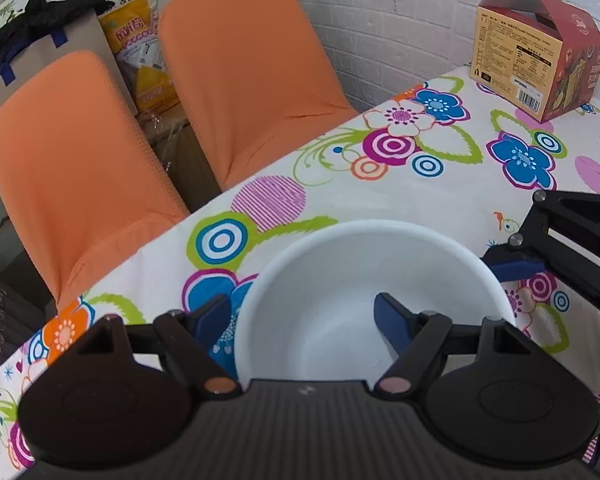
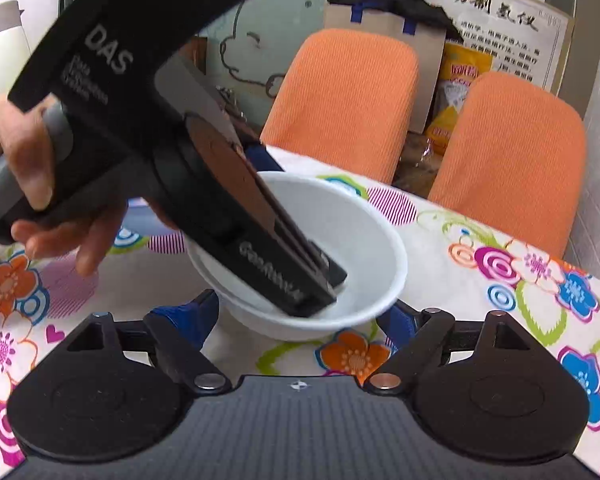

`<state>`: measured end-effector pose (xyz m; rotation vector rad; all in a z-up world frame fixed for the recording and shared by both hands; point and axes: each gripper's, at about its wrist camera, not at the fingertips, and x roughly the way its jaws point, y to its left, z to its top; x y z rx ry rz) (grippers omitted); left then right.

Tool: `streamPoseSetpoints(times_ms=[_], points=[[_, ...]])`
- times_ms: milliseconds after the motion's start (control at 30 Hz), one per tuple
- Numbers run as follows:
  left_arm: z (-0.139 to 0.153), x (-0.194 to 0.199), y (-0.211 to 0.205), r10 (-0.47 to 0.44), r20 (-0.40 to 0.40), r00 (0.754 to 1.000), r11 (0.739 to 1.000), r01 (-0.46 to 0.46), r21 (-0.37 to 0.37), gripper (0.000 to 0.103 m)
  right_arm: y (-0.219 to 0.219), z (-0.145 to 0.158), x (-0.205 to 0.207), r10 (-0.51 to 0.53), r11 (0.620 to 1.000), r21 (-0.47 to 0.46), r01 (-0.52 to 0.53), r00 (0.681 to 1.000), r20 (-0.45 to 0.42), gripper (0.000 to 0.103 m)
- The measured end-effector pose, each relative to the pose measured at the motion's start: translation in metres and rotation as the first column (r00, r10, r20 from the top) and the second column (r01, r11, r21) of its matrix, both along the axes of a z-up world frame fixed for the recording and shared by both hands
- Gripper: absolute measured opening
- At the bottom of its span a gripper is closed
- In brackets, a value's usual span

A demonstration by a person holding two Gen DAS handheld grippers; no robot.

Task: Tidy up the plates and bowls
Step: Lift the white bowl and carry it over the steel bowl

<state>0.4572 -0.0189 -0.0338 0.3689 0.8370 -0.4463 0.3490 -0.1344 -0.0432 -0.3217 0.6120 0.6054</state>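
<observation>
Your left gripper (image 1: pixel 304 322) is spread wide over the near rim of the white bowl (image 1: pixel 340 280), one blue finger (image 1: pixel 392 320) inside it and the other outside, neither pressing the wall. Its body hides the bowl's near side. Your right gripper (image 2: pixel 300 320) also stands open, straddling the bowl's nearest edge; whether its pads touch is hard to tell. A second rim under the bowl suggests a stack. Beyond lies bare tablecloth (image 1: pixel 440 200) up to the box (image 1: pixel 536 52); orange chairs (image 1: pixel 240 72) line the table's edge.
</observation>
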Motion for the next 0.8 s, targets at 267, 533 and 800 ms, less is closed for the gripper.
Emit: streamPoseSetpoints(times_ms=[267, 533, 800], points=[[0.004, -0.001, 0.004, 0.014, -0.002, 1.0, 1.0, -0.014, -0.001, 0.077, 0.001, 0.002, 0.0, -0.004, 1.0, -0.016, 0.004, 1.0, 0.025, 0.072], [0.034, -0.032, -0.001, 0.01, 0.044, 0.999, 1.0, -0.009, -0.011, 0.077, -0.009, 0.027, -0.026, -0.006, 1.0, -0.014, 0.007, 0.998, 0.067, 0.072], [0.085, -0.135, -0.017, -0.047, 0.092, 0.995, 0.996, 0.054, -0.075, 0.077, -0.044, 0.07, -0.119, -0.011, 0.999, -0.032, 0.015, 0.99, 0.137, 0.072]])
